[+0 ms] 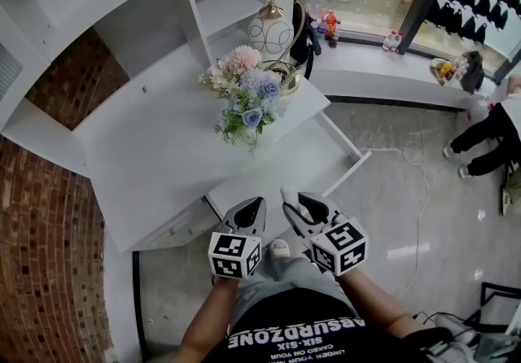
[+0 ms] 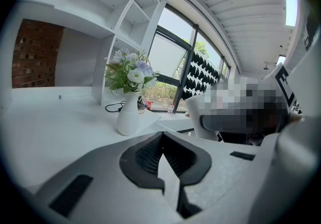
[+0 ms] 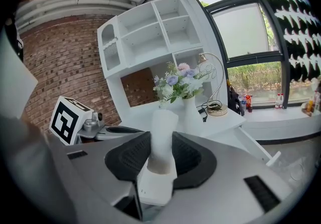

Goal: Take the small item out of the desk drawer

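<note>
Pinching the small white item (image 3: 163, 135), R gripper (image 1: 299, 205) holds it up over the near end of the open drawer (image 1: 356, 160). L gripper (image 1: 251, 208) sits just left, jaws pressed together, empty. Flower vase (image 1: 244, 97) stands on far side of desk (image 1: 138, 150).

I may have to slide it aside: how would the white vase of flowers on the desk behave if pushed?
The white pear-shaped vase looks apt to tip: its pastel flower bouquet spreads wider than the base. Its smooth body suggests ceramic, so probably fragile and slippery. On the smooth white desk a low push would likely slide it.
</note>
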